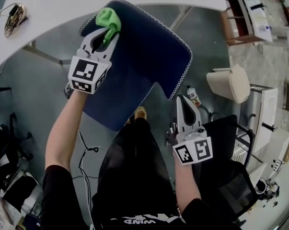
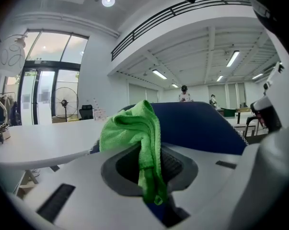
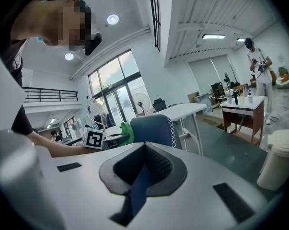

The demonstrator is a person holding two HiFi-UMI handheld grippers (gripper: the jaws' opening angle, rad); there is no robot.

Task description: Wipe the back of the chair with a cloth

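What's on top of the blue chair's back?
A green cloth, pinched in the left tool, sits at the top edge of the chair back. The bit of chair under the cloth is covered, so it can't be seen.

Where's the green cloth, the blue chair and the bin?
green cloth (image 1: 109,20), head view, its bunched top part.
blue chair (image 1: 144,56), head view, middle of its fabric.
bin (image 1: 229,84), head view, cream side wall.

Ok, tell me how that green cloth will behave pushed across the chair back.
Likely floppy: the green cloth droops in folds from the left claw. Probably light, bunching rather than sliding flat. Its fuzzy weave should drag on the chair back, not slip.
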